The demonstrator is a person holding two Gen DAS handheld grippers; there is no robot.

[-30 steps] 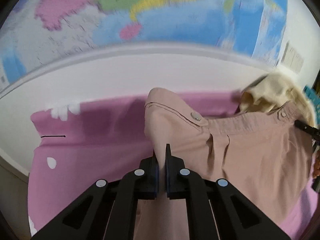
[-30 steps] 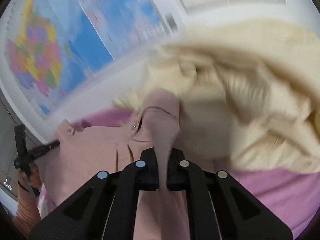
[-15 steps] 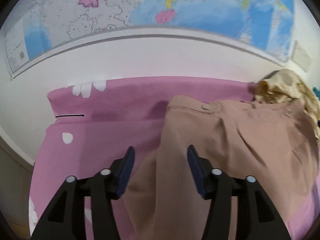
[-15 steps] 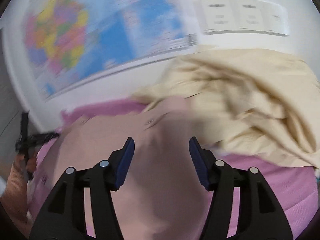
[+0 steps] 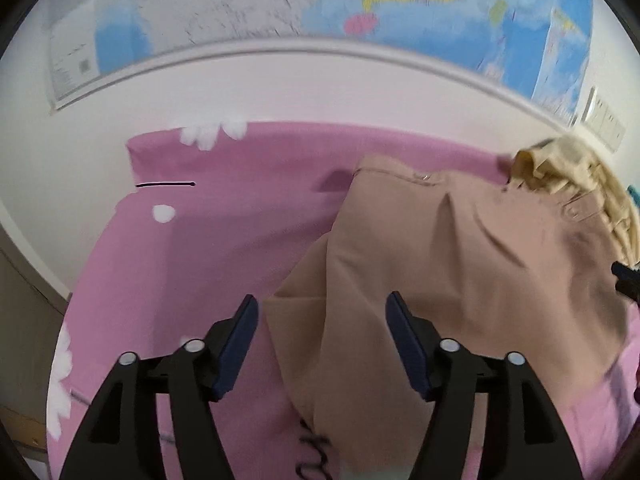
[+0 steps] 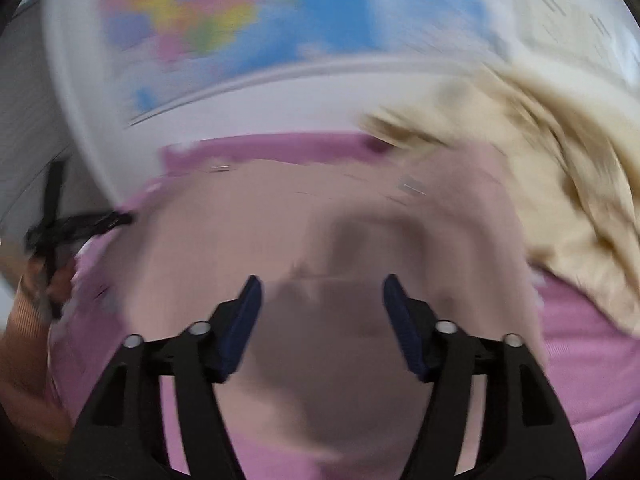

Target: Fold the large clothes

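Observation:
A pair of tan-pink trousers [image 5: 460, 264] lies on the pink bedsheet [image 5: 208, 248], waistband toward the wall. My left gripper [image 5: 320, 312] hovers above the trousers' left edge, its jaws opening, with cloth below them but untouched by the pads. The right wrist view is blurred. There my right gripper [image 6: 322, 296] stands over the trousers [image 6: 320, 220], jaws opening too, pads clear of the fabric. The other gripper and a hand [image 6: 52, 256] show at that view's left edge.
A cream garment [image 5: 576, 176] is heaped at the right against the wall, also large in the right wrist view as the cream garment [image 6: 560, 184]. A coloured map [image 5: 360, 8] hangs on the white wall behind. The sheet's left edge [image 5: 80, 280] drops off beside a wall.
Both grippers were shut on pinched trouser fabric, then let go and opened wide. The trousers dropped flat onto the sheet, and both grippers drew back from the waistband.

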